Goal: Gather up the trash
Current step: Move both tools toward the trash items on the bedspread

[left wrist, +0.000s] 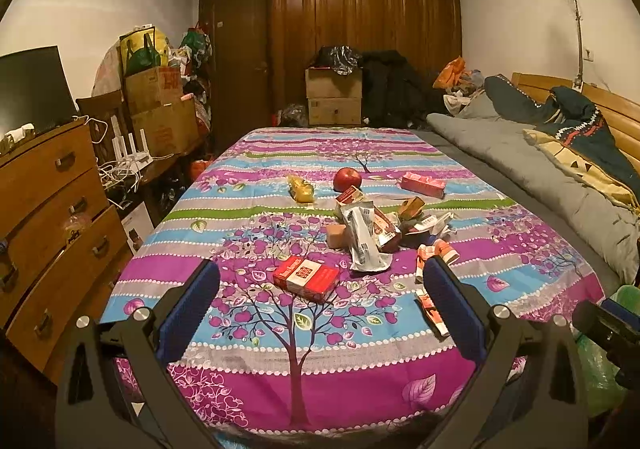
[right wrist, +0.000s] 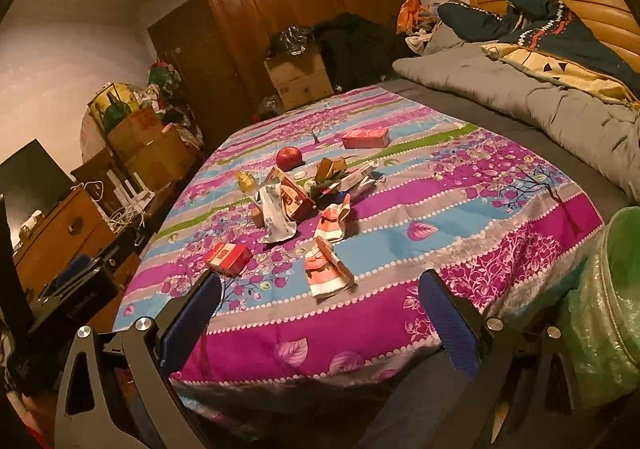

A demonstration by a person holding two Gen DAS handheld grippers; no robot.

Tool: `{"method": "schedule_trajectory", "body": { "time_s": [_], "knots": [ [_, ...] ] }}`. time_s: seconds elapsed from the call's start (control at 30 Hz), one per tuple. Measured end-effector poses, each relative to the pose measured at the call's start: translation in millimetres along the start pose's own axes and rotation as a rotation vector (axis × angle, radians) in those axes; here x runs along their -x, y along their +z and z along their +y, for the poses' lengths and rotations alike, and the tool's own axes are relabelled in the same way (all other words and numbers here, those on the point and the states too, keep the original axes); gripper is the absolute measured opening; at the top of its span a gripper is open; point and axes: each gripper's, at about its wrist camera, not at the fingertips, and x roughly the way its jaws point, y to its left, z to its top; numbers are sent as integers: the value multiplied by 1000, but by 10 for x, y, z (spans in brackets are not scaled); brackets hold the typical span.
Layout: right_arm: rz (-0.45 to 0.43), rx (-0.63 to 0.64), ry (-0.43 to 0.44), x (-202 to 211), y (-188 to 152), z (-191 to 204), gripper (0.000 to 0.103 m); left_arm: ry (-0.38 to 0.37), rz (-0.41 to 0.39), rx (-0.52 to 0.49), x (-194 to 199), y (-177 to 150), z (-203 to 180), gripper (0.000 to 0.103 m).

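Trash lies on a flowered cloth [left wrist: 360, 389] over the bed. A red-and-white carton [left wrist: 306, 278] lies nearest, also in the right wrist view [right wrist: 228, 258]. Behind it is a heap of wrappers: a silver pouch [left wrist: 364, 243], a brown carton [left wrist: 386, 229], and pink-white wrappers [right wrist: 326, 269]. My left gripper [left wrist: 324, 301] is open and empty, just short of the red carton. My right gripper [right wrist: 320, 309] is open and empty, near the pink-white wrapper. A green-lined bin [right wrist: 608, 309] stands at the right edge.
A red apple [left wrist: 348, 179], a yellow packet [left wrist: 301, 189] and a pink box [left wrist: 423, 185] lie farther back. A grey quilt [left wrist: 540, 177] is on the right. A wooden dresser [left wrist: 48, 209] stands left, with stacked boxes [left wrist: 160, 109] behind.
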Motion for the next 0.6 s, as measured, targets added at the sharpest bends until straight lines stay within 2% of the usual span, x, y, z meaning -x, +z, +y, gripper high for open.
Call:
{"method": "schedule_trajectory", "body": {
  "time_s": [0.3, 0.43, 0.6],
  "knots": [
    [26, 46, 8, -100, 29, 76, 98, 31, 53, -19, -124, -26, -1, 98],
    [15, 124, -50, -175, 120, 172, 98, 39, 114, -68, -251, 35, -25, 98],
    [-14, 170, -94, -245, 306, 197, 98, 50, 121, -74, -323, 138, 26, 98]
  ]
}}
